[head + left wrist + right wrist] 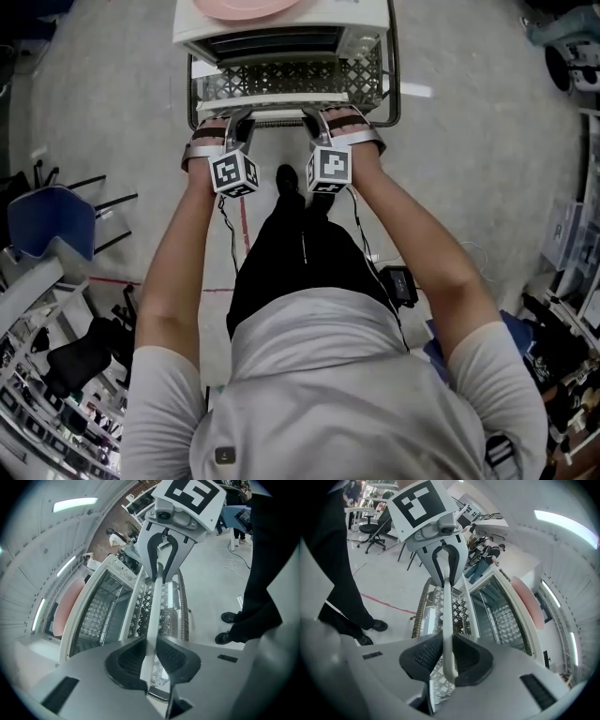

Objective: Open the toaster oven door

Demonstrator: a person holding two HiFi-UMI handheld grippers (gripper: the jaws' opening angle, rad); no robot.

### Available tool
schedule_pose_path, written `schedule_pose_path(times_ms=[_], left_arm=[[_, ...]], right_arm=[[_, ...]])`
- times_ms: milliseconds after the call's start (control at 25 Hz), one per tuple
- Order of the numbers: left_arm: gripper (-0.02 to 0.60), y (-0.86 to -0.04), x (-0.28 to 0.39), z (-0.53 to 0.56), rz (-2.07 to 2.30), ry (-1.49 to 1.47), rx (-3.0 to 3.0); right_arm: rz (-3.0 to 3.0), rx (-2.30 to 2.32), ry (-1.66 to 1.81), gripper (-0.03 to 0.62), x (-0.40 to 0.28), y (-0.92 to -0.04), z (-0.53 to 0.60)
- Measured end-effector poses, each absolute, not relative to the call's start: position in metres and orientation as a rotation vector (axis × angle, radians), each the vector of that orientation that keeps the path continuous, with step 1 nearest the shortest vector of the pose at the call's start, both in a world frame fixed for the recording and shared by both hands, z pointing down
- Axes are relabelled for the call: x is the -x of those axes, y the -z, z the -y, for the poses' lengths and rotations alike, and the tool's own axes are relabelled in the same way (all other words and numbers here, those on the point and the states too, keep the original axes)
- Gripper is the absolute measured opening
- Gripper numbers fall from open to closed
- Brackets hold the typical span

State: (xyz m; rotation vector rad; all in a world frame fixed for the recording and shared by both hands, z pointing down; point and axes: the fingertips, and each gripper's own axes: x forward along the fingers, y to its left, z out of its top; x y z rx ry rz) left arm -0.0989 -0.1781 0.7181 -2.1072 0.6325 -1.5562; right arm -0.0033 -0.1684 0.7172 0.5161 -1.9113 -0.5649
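Nearest in the head view is the person's grey shirt, with both bare forearms reaching away over black trousers toward the far side of the scene. The left gripper [237,120] and the right gripper [317,118] sit side by side, well within each other's reach, each with a cube of black-and-white square markers on top. Those markers are the only print that can be read, and they carry no words. Both grippers are closed on the slim white bar handle [278,121] of the toaster oven door [281,82]. In the left gripper view the dark ribbed pads of the left gripper [151,656] press on the handle [157,599] from either side. The bar runs on away from them to the right gripper [162,569], which clamps it further along. The right gripper view shows the same thing mirrored: the right gripper [447,656] pinches the handle [446,606], and the left gripper [446,571] holds it beyond. The door hangs down and toward the person from the front of the cream-white toaster oven [370,28], just beyond the grippers, and a diamond lattice pattern shows across its panel. Past the door, the oven's dark opening and its wire rack are exposed. A dark ribbed metal rail [395,66] runs round the door's near and right sides. A round pale pink plate [246,7] lies on top of the oven, farthest away.
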Motion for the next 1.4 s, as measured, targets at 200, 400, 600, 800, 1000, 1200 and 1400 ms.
schedule_pose_path(times_ms=[200, 400, 600, 800, 1000, 1200, 1400], left_arm=[[0.087, -0.729, 0.098, 0.173, -0.676, 1.505, 2.069], [0.087, -0.741, 0.101, 0.169, -0.728, 1.458, 2.016], [0.087, -0.762, 0.101, 0.158, -0.738, 1.415, 1.974], [0.089, -0.777, 0.102, 0.150, -0.728, 1.369, 1.949], [0.092, -0.806, 0.103, 0.141, -0.702, 1.356, 1.924], [0.092, -0.827, 0.102, 0.135, -0.709, 1.317, 1.930], [0.092, -0.843, 0.102, 0.131, -0.730, 1.283, 1.904]], right_arm=[[1.892, -0.564, 0.639, 0.080, 0.003, -0.728, 0.165], [1.870, -0.619, 0.725, 0.080, 0.005, -0.743, 0.161], [1.824, -0.668, 0.780, 0.080, 0.006, -0.765, 0.151], [1.776, -0.703, 0.814, 0.080, 0.007, -0.781, 0.142], [1.756, -0.677, 0.848, 0.080, 0.008, -0.810, 0.133], [1.736, -0.693, 0.865, 0.074, 0.006, -0.832, 0.129], [1.725, -0.755, 0.869, 0.077, 0.007, -0.848, 0.126]])
